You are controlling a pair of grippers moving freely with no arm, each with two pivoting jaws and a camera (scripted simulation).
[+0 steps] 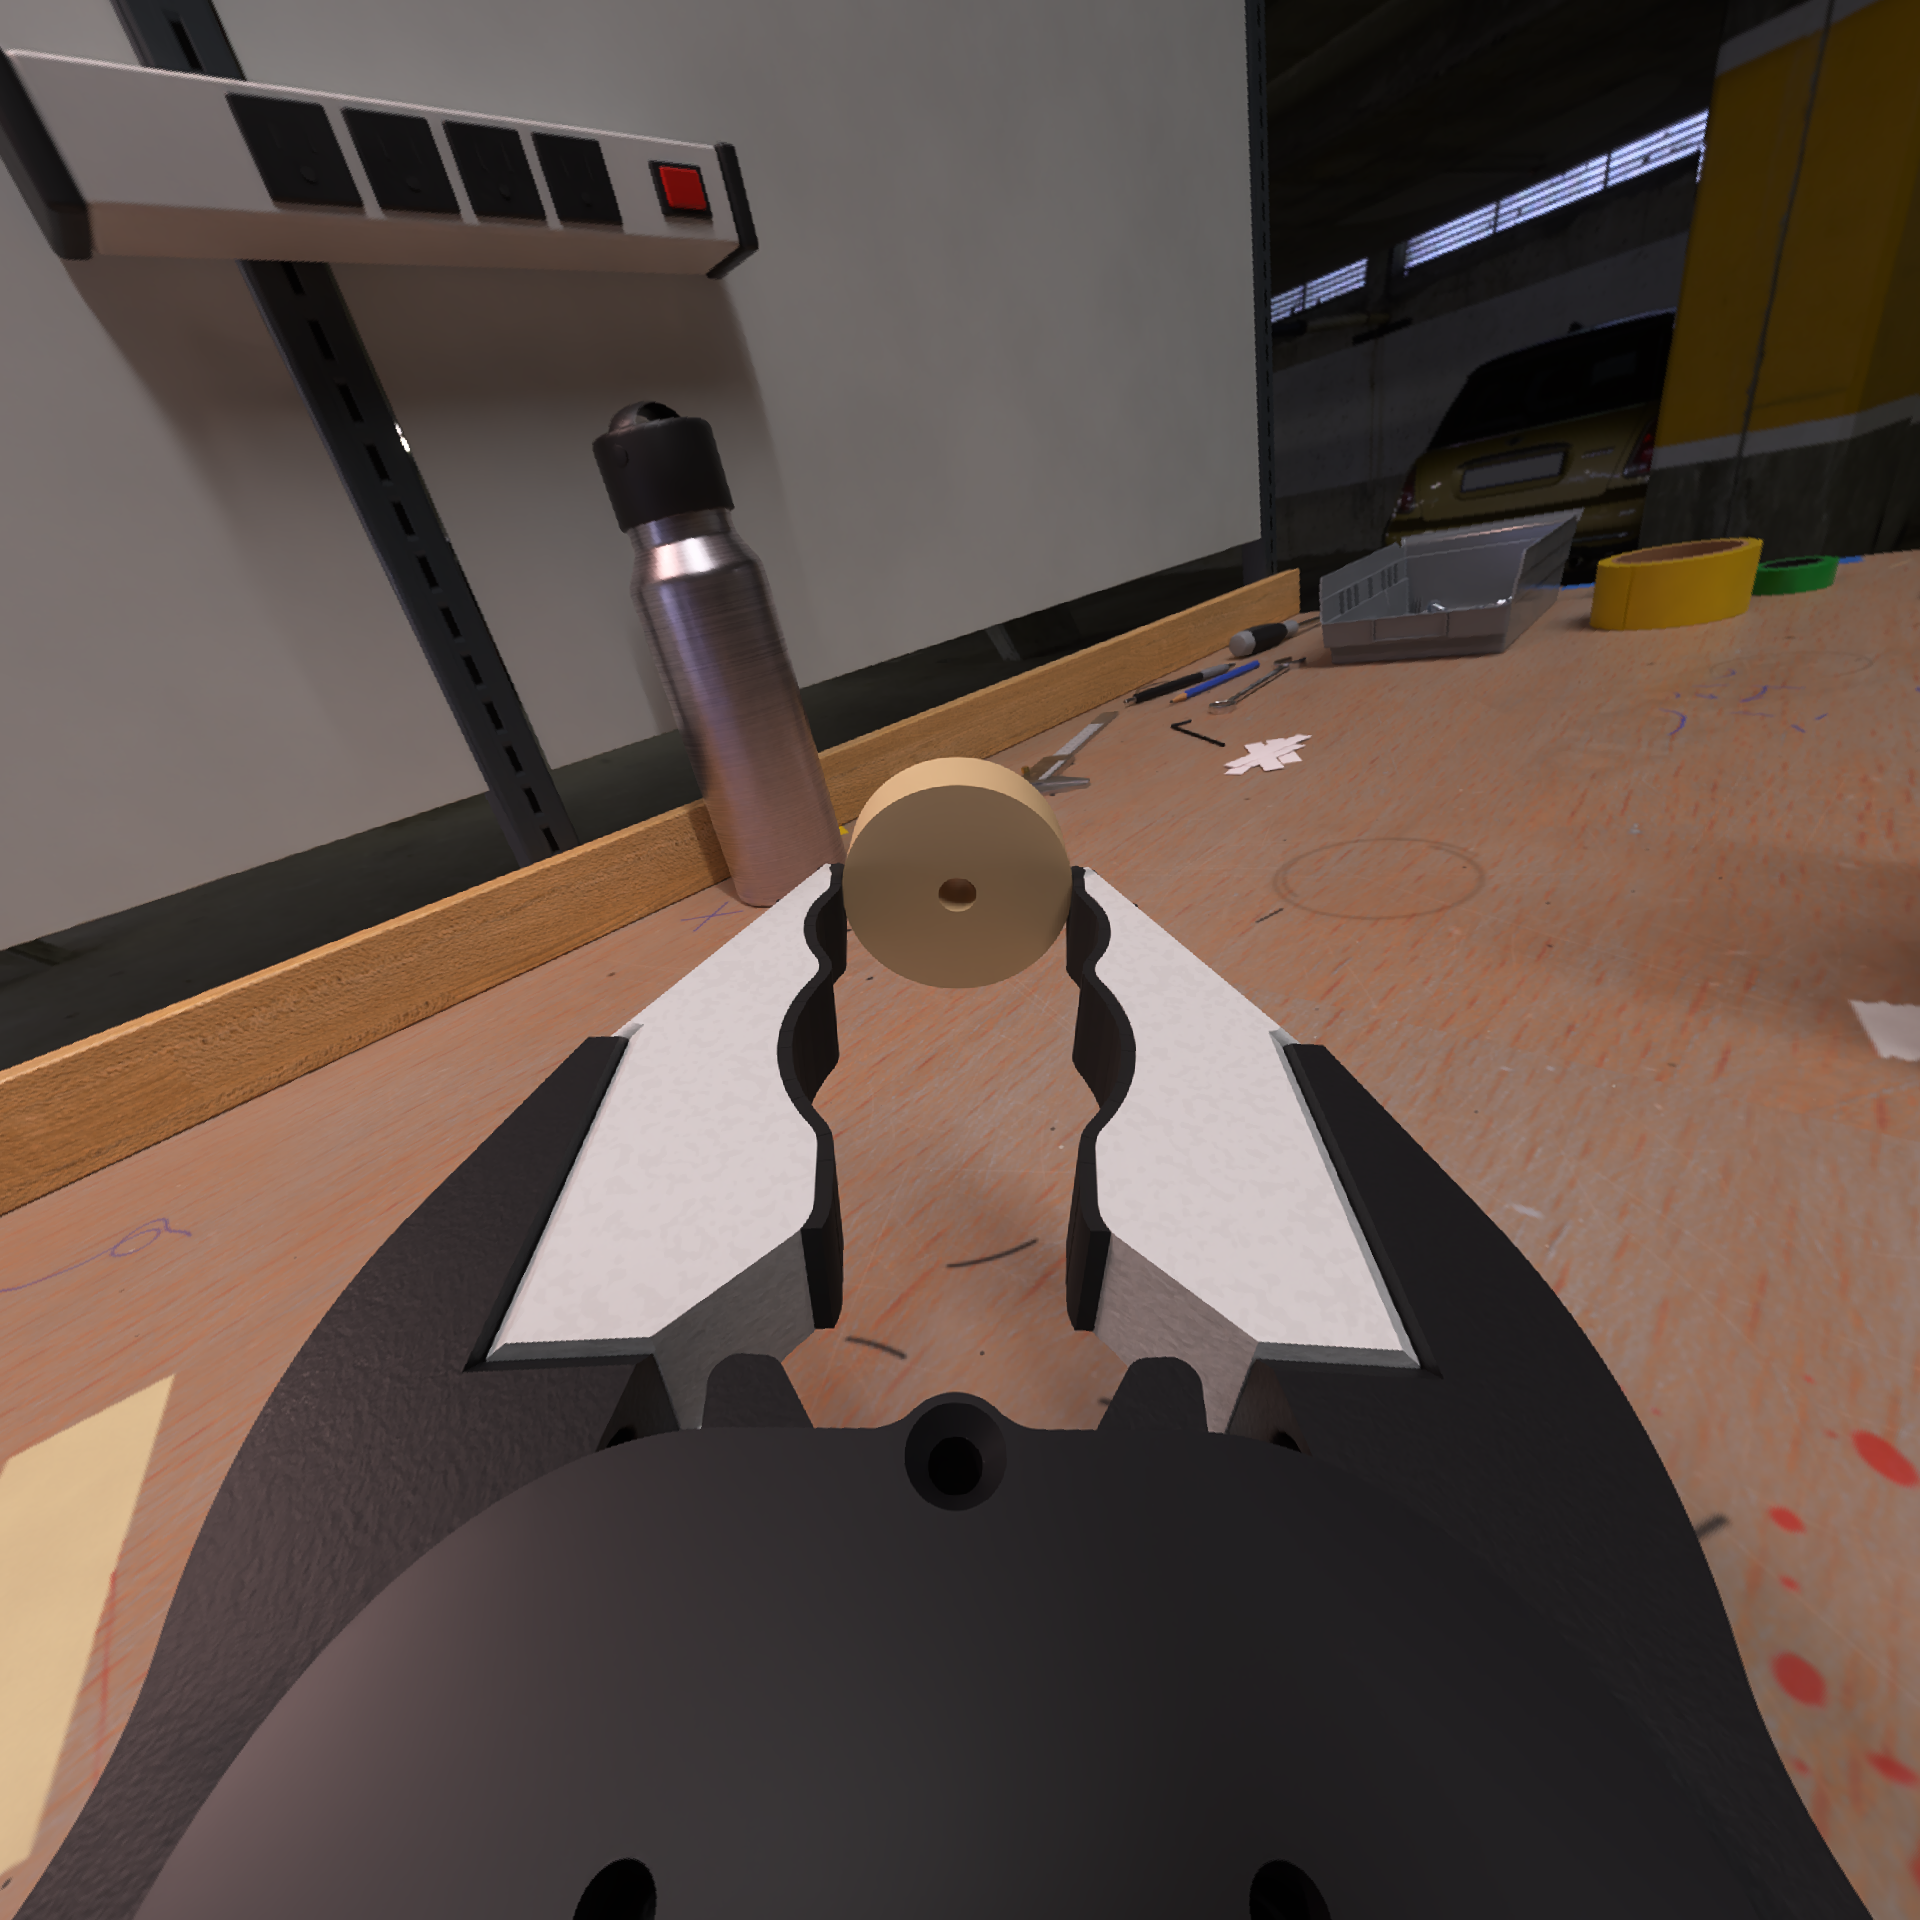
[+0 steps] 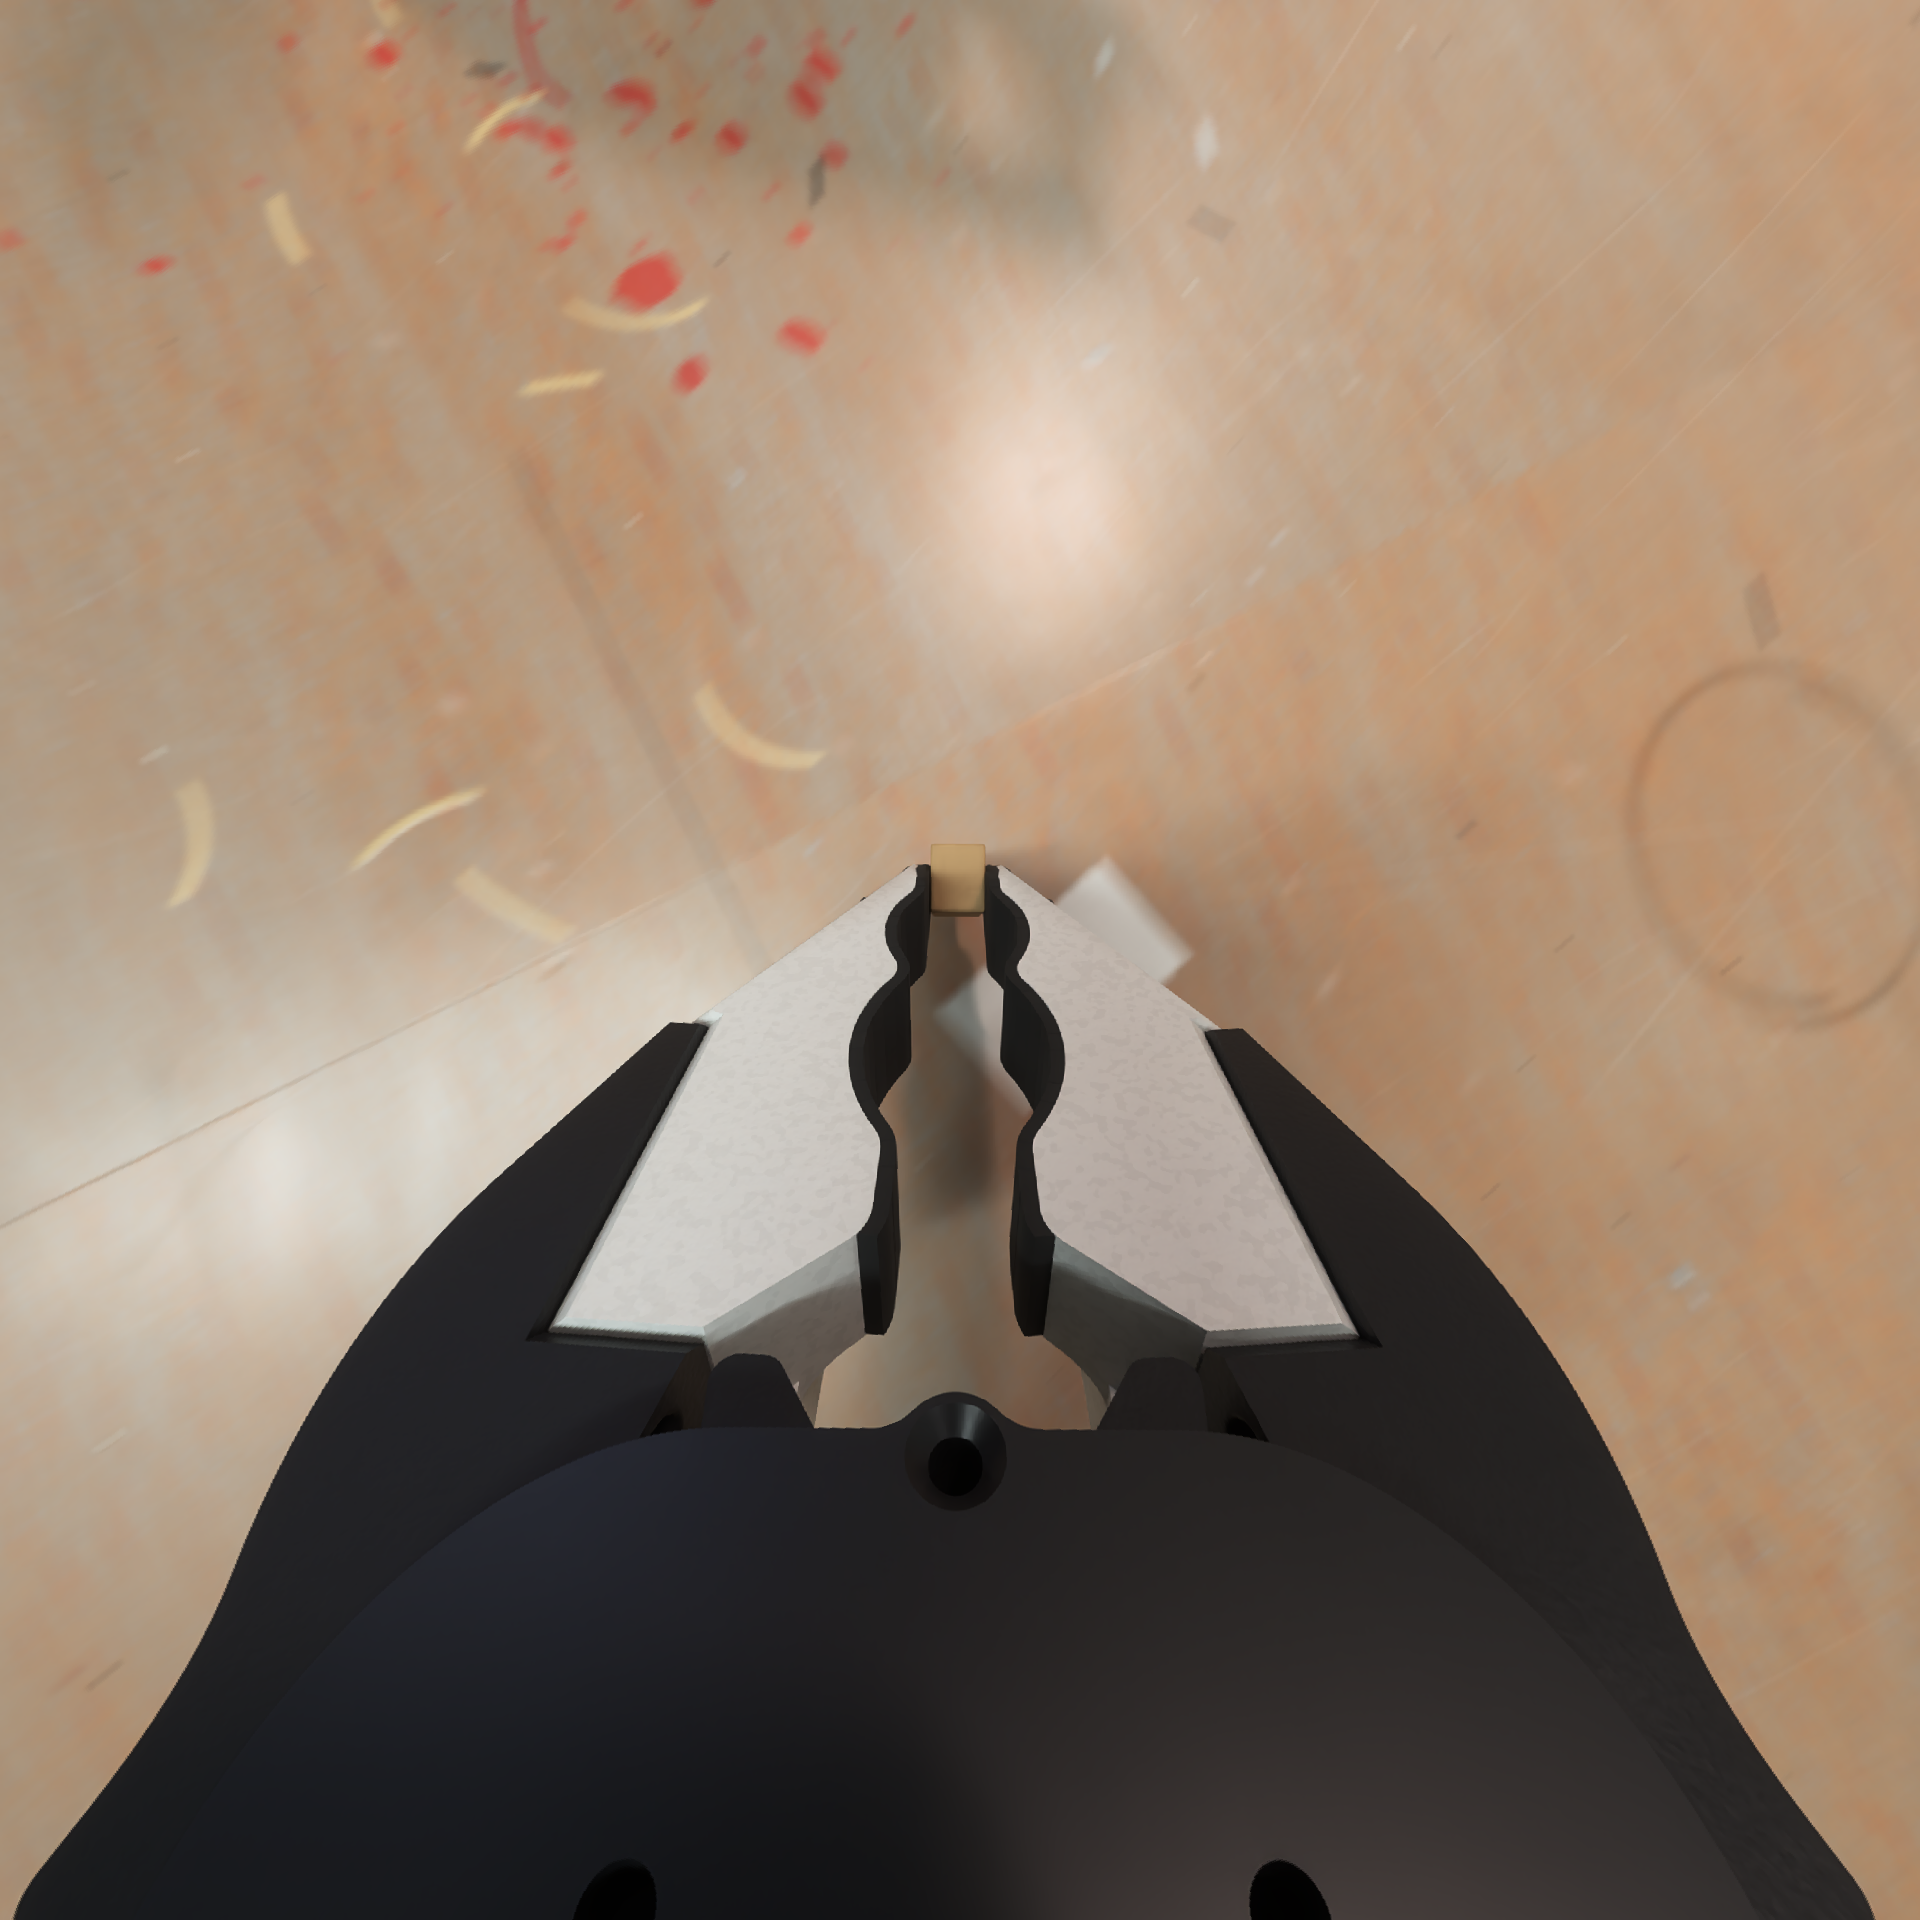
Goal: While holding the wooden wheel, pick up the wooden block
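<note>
Left wrist view first: the left gripper (image 1: 956, 904) has the wooden wheel (image 1: 956, 888) pinched at its very tips, jaws partly closed against its rim, flat face and centre hole turned to the camera, and it hangs clear above the surface (image 1: 1455, 1091). Over on the right wrist view, the right gripper (image 2: 958, 883) points down at the surface, jaws nearly together on the small wooden block (image 2: 957, 881), caught right at the tips; whether the block is off the surface or resting on it, I cannot tell. Now the risks, as I judge them: both holds are tip holds with little pad behind them, so a quick lift or twist could pop the block out, and the round wheel could roll or slide free if the left jaws relax at all. Counting up: one wheel, one block, two grippers. Behind the wheel, one metal bottle (image 1: 717, 665) stands against the back board, one power strip (image 1: 395, 177) on the wall, one grey tray (image 1: 1444, 592), one yellow tape roll (image 1: 1673, 582), one green tape roll (image 1: 1795, 574), and a scatter of small hand tools too fine to count.
</note>
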